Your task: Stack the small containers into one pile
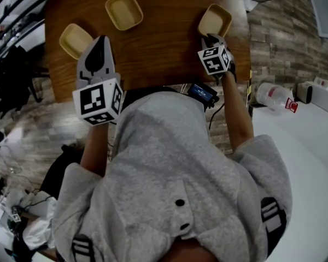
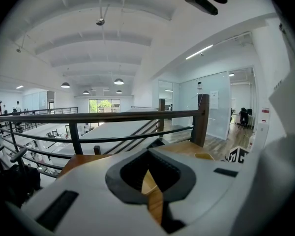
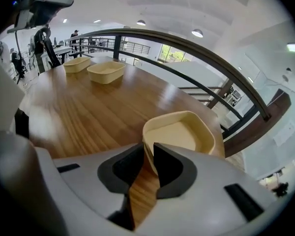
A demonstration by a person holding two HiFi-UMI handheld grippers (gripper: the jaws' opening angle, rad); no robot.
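Note:
Three tan containers lie on the wooden table. In the head view one container is at the left, one at the far middle and one at the right. My right gripper tilts down onto the right container's near rim. In the right gripper view this container has its near wall pinched between the jaws of my right gripper. Just right of the left container my left gripper hovers, shut and empty. It points over the table toward a railing.
The other two containers sit at the table's far left corner. A dark railing runs behind the table. A black device lies at the near edge. A white counter with a bottle stands to the right.

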